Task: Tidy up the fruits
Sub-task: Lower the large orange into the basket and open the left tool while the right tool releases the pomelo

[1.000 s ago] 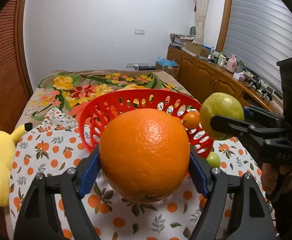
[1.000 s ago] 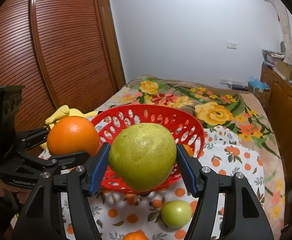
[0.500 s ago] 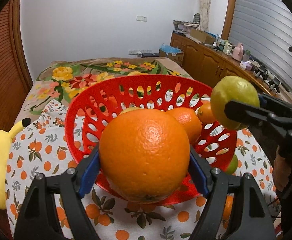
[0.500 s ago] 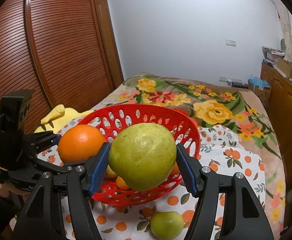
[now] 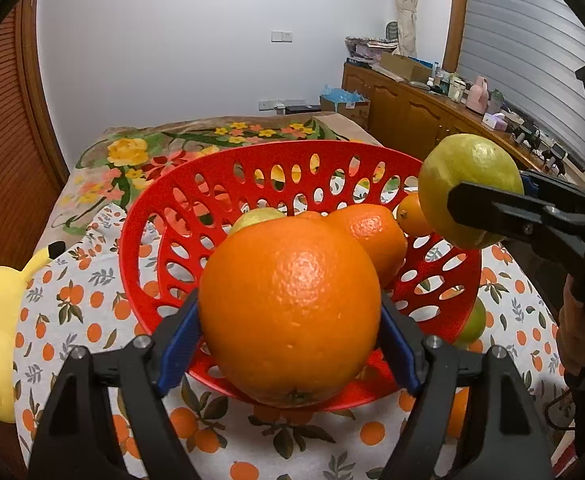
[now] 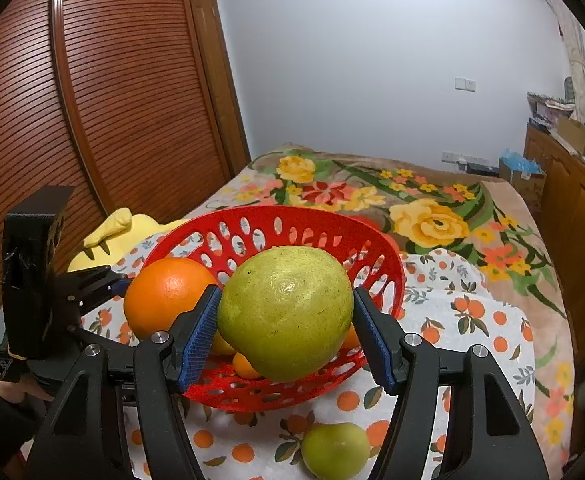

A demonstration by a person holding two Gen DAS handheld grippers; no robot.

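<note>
Left claw [image 5: 290, 316] is clamping the big orange [image 5: 290, 312] over the red basket's [image 5: 196, 184] near rim, right claw [image 6: 286, 316] is gripping the green pomelo [image 6: 286, 312] above the same basket on the bed [image 6: 432, 220].

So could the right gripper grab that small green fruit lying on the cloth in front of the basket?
Probably not as things stand: the right gripper is already clamped on a large green fruit. The small green fruit lies uncovered on the cloth, but the jaws are full.

Right tongs [image 6: 284, 316] clamp a green pomelo [image 6: 286, 312] above the red basket [image 6: 252, 220].
</note>
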